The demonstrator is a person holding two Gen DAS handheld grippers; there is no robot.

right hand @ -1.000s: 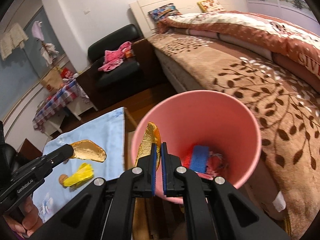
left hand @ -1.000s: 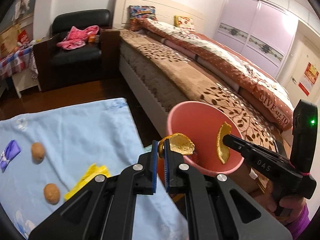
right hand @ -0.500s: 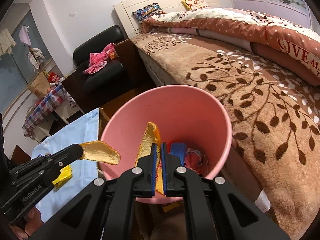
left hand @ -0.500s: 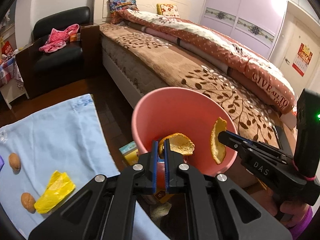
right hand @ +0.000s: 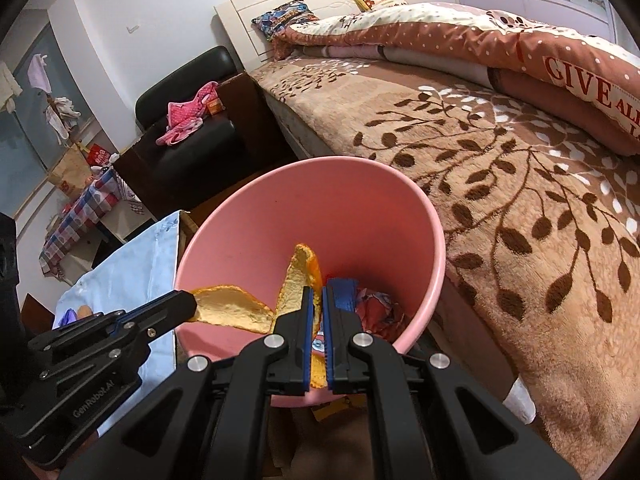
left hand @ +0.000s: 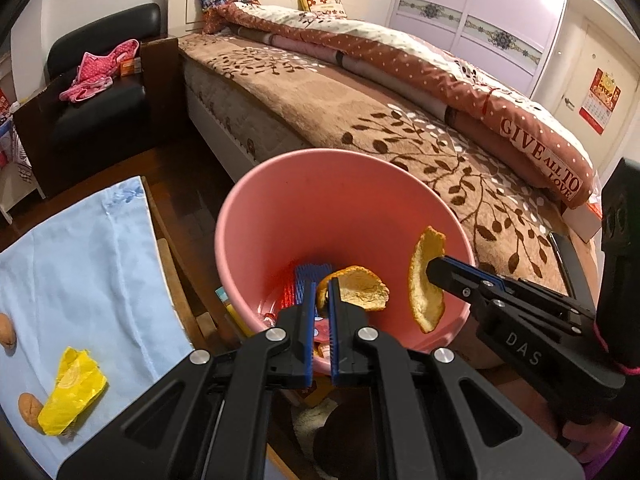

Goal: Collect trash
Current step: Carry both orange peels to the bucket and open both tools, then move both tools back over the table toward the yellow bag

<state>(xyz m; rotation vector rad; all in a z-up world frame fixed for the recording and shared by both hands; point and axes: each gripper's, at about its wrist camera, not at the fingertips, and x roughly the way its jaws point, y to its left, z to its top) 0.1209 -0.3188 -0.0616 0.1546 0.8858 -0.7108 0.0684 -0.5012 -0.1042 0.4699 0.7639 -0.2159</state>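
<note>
Bottom of the round pink plastic bin (left hand: 256,216) is mostly blocked by both grippers; what shows is a blue-and-red ribbed wrapper (left hand: 308,276) and some crumpled reddish packaging (right hand: 376,304), rest unreadable. Items under the bin, just below the left gripper's fingers, are cut off and can't be identified. Left table edge is cropped, so one nut is only half in frame.

Counts: 2 curved orange-peel pieces, 1 bin, 2 brown nuts (left hand: 28,408) on the light blue tablecloth (left hand: 80,264), 1 crumpled yellow wrapper (left hand: 72,392) touching the lower nut, all left of the left gripper. A purple scrap near them shows in the right wrist view, too small to make out.

Left gripper (left hand: 321,292): jaws nearly together, clamped on the flatter orange peel piece (left hand: 360,288), held over the bin's open mouth, inside the rim line. Right gripper (right hand: 315,300): jaws pinched tight on the taller orange peel piece (right hand: 300,276), standing on edge, also over the bin interior. Seen from the left gripper, the right one comes in from the right; the two peels sit near each other, apart in the left view, overlapping in the right view, contact unclear
</note>
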